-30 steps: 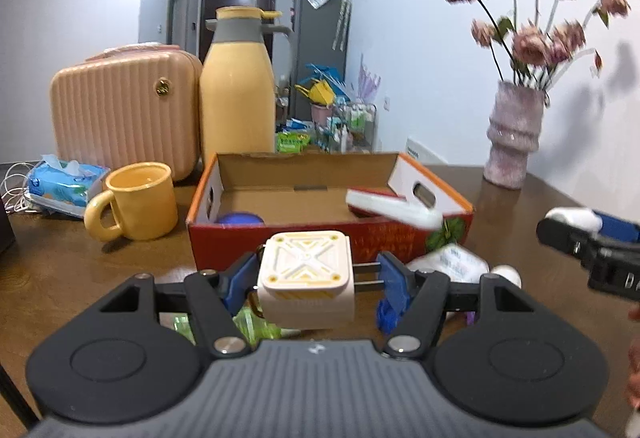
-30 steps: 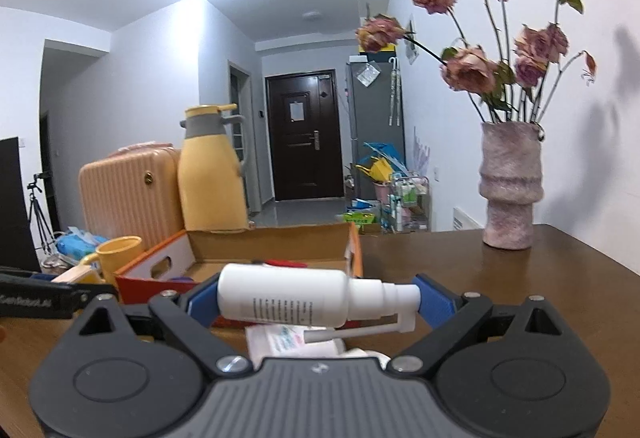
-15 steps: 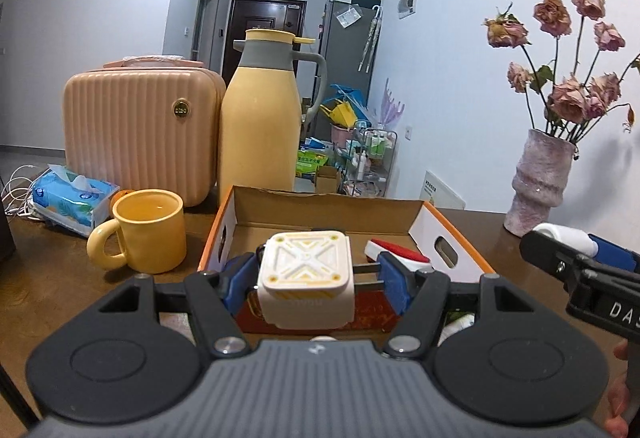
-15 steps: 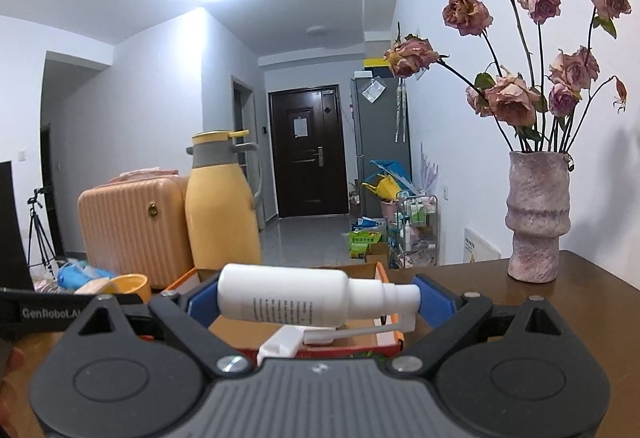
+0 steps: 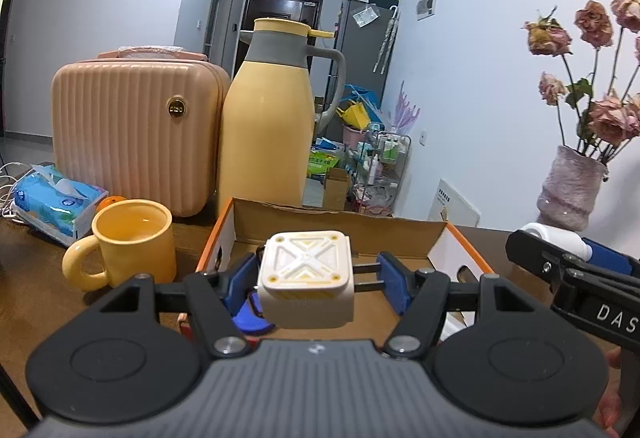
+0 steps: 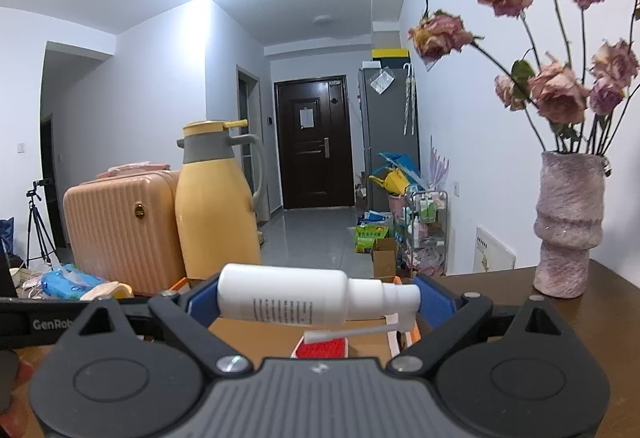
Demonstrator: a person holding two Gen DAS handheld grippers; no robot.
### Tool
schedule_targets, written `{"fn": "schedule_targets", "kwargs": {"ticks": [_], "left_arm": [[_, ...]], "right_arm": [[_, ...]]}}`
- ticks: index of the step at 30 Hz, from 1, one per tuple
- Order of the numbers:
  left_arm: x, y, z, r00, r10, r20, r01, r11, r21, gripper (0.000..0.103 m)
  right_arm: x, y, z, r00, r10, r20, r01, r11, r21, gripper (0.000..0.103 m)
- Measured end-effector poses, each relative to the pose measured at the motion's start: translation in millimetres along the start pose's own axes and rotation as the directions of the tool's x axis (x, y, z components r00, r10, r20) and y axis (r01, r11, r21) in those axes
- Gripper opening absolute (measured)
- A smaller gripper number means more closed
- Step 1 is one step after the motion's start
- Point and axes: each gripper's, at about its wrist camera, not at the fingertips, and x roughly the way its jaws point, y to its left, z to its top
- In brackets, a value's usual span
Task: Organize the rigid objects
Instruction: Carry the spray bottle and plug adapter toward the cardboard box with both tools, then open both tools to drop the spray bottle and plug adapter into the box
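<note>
- The left gripper (image 5: 316,280) was clamped on a white square block (image 5: 306,284), held above the open cardboard box (image 5: 340,226).
- The right gripper (image 6: 316,302) gripped a white spray bottle (image 6: 288,300) lying sideways over that box on the desk (image 6: 600,302).

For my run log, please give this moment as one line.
left claw: shut on white cube | right claw: shut on spray bottle | both over cardboard box | neither item released yet

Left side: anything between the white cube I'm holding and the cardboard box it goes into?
Nothing visible blocks it. The left hand-held gripper holds the white cube over the open cardboard box. A blue item lies on the box floor below and left of it.
</note>
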Motion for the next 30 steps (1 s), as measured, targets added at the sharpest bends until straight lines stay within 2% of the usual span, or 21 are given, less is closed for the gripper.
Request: {"fn": "schedule_targets", "kwargs": {"ticks": [13,30], "left_arm": [[61,-5,15,0.999,0.042,-0.023,-0.042,0.999,0.001,0.066],[123,-7,19,0.994,0.101,-0.046,-0.098,0.993,0.063,0.066]], "right_arm": [[62,-7,6,0.997,-0.010,-0.072,0.007,0.999,-0.032,0.097],[125,-16,-1,0.984,-0.024,-0.178,0.012,0.998,-0.067,0.097]]}}
